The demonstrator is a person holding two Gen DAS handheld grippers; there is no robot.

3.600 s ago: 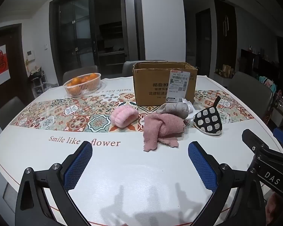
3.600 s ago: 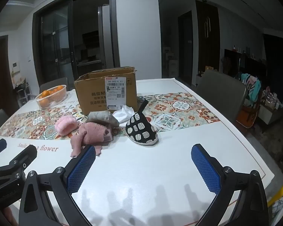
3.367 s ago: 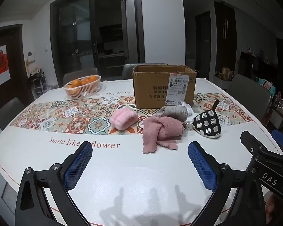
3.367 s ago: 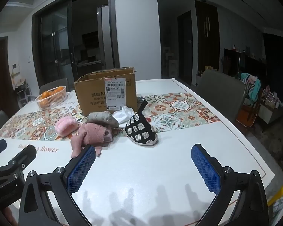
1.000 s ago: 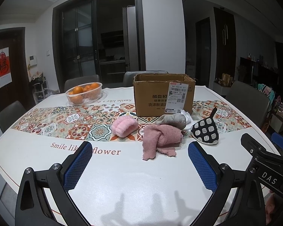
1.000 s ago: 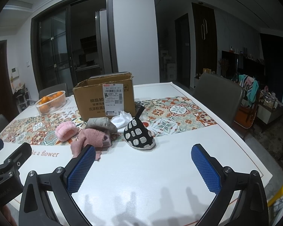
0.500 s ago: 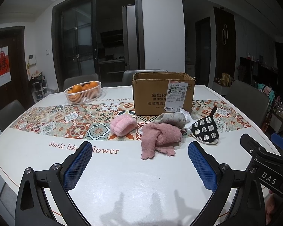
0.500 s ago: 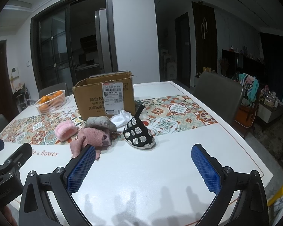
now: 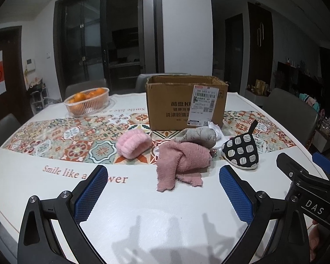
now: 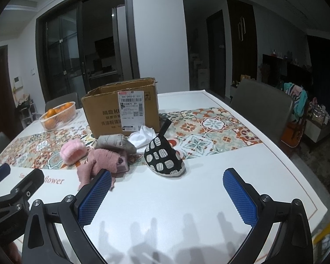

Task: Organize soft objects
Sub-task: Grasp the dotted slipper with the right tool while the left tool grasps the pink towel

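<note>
Tabletop soft pile (image 9: pixel 182 154) lies ahead of both spread hand-held grippers (image 9: pixel 162 189) (image 10: pixel 167 189).

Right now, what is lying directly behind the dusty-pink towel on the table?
Behind the dusty-pink towel lies a grey printed fabric pouch, touching it. Behind that sits white cloth and the cardboard box. What the towel's folds cover, and the inside of the box, cannot be seen.

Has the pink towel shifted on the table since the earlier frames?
No. The pink towel still lies in front of the cardboard box, beside the polka-dot mitt; only the camera view has shifted slightly.
</note>
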